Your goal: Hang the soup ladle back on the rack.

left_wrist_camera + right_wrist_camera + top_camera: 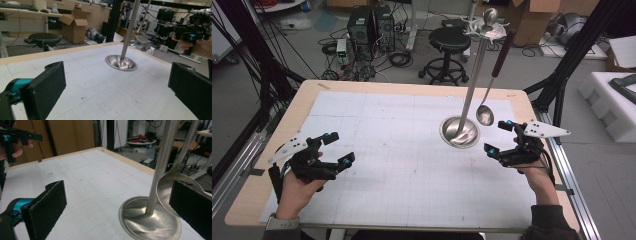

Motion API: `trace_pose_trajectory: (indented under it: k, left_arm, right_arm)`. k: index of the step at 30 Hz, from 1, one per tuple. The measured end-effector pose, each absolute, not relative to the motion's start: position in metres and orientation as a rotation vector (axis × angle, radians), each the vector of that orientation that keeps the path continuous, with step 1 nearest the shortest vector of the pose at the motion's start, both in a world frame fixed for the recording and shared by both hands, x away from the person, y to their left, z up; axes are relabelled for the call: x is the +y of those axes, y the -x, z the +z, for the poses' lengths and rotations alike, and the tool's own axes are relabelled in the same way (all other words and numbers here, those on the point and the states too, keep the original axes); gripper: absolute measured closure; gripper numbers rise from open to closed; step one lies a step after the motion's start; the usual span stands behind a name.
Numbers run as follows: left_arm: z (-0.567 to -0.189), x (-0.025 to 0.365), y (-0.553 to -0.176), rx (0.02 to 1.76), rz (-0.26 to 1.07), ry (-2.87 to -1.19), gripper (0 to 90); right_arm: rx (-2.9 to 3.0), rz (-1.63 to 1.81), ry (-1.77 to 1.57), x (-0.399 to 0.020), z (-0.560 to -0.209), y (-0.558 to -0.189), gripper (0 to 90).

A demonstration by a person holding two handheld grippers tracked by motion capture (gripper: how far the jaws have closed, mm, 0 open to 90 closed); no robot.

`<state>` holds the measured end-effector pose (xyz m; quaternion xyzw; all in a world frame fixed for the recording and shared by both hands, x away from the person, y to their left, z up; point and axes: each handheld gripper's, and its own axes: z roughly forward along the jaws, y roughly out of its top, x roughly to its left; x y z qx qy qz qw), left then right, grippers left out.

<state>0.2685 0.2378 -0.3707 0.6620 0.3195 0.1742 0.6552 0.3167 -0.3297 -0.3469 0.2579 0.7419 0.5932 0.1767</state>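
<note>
Right gripper [502, 136], jaws spread wide and holding nothing, hovers just beside a metal ladle [485, 114] hanging from a steel stand [460, 131] at the table's right side. Seen along the gripper's own pads [48, 205], the ladle bowl [166, 186] sits close to the stand's pole. Left gripper [339, 148], also wide open and empty, is held well apart over the white gridded mat [397, 150] on the table [277, 145].

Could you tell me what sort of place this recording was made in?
Most likely a robotics lab or workshop: computer towers with tangled cables on the floor, cardboard boxes, and a gridded work table bearing a metal utensil stand.
</note>
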Motion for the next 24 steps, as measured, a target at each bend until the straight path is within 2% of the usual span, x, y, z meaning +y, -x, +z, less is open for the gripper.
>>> trace_pose_trajectory:
  k: [6,17,24]
  left_arm:
    - [-0.371,0.238,-0.267,0.723,0.397,-1.500,1.9]
    - [-0.372,0.239,-0.268,0.729,0.389,-1.499,1.8]
    - [-0.372,0.239,-0.268,0.733,0.394,-1.499,1.9]
  right_arm:
    - [2.034,1.739,-0.766,-0.349,-0.357,-0.314,0.0]
    - [2.038,1.721,-0.805,-0.361,-0.381,-0.301,0.0]
    - [1.996,1.778,-0.796,-0.366,-0.378,-0.295,0.0]
